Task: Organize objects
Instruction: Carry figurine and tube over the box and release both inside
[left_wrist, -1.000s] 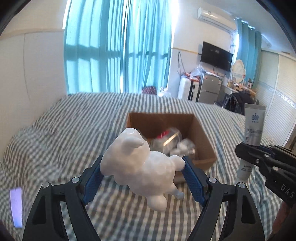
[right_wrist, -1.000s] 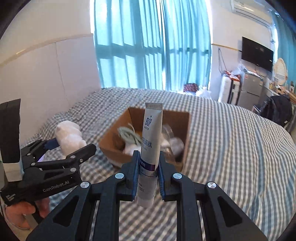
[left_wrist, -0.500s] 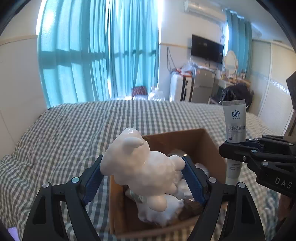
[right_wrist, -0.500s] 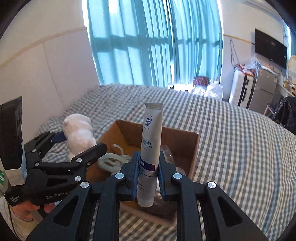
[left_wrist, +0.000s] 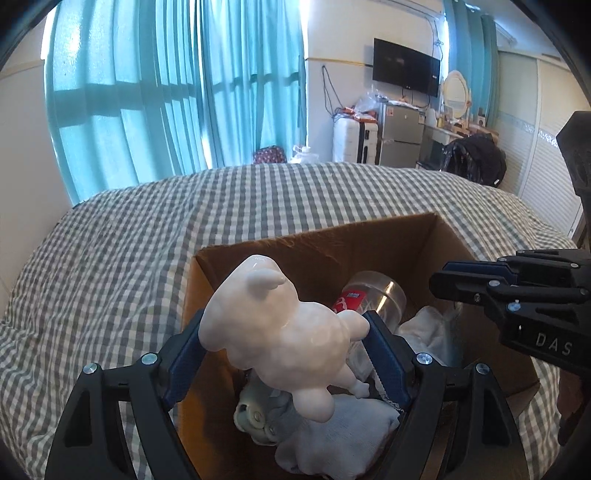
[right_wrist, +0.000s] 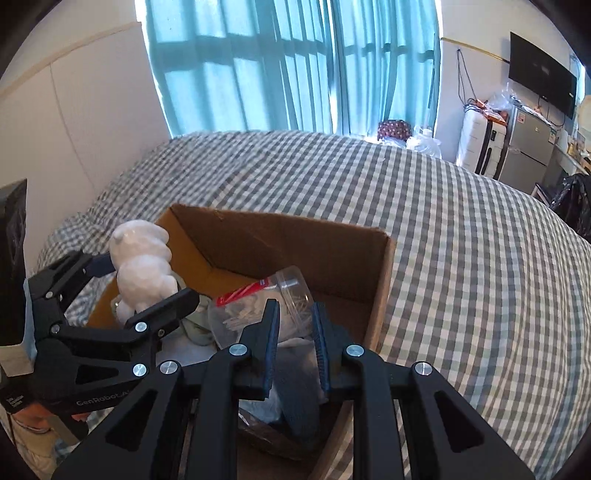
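Note:
A brown cardboard box (left_wrist: 321, 236) (right_wrist: 384, 273) stands on the checked bed. My left gripper (left_wrist: 284, 347) is shut on a glossy white animal figurine (left_wrist: 280, 332) and holds it over the box's left side; the figurine also shows in the right wrist view (right_wrist: 144, 262). My right gripper (right_wrist: 293, 332) is over the box with its jaws slightly apart and nothing between them. It also shows in the left wrist view (left_wrist: 454, 284). The white tube it held is not in view. Inside the box lie a clear plastic jar with a red label (left_wrist: 373, 295) (right_wrist: 258, 306), white cloth (left_wrist: 343, 435) and a pale green item (left_wrist: 255, 417).
The grey and white checked bed (right_wrist: 461, 258) spreads around the box. Teal curtains (left_wrist: 166, 92) hang behind. A television (left_wrist: 406, 72), a small fridge (left_wrist: 402, 133) and a white suitcase (left_wrist: 351, 140) stand at the far wall.
Both grippers moved forward over the box. My right gripper opened and the white tube is gone from its jaws. The left still holds the figurine.

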